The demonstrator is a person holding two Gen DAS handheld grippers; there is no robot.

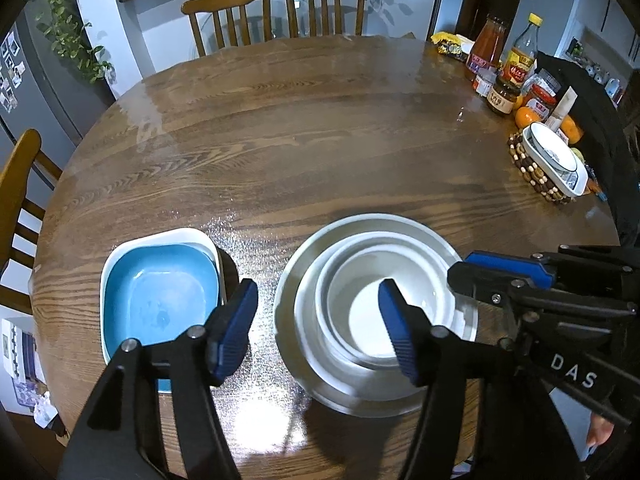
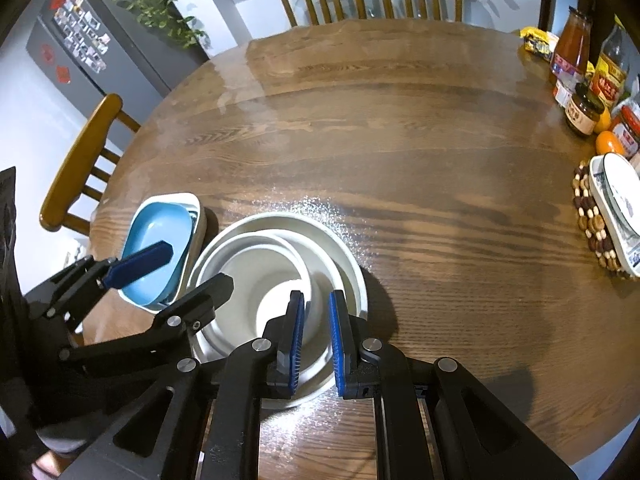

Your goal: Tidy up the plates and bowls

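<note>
Two grippers are in my views, both above the near edge of the table [image 1: 320, 140]. The left gripper [image 1: 318, 320] has its jaws wide apart and nothing is held between them: one finger hangs over the stack of white bowls [image 1: 360, 320], the other over the bare wood between that stack and the blue dish [image 1: 160, 296]. The right gripper [image 2: 317, 336] has its jaws nearly together at the right side of the same stack. A white rim shows in the narrow gap, but I cannot tell whether the pads really pinch it. The bowls sit one inside another, the smaller ones in the larger. Just beside them on the left, the blue dish lies inside a white rectangular dish [image 1: 192, 236]. Well apart, at the far right edge, I see bottles and jars [image 1: 516, 64], oranges [image 1: 526, 117], and a beaded trivet [image 1: 524, 164] bearing a white oval dish [image 1: 552, 152]. Wooden chairs [image 1: 232, 16] stand behind the table.
</note>
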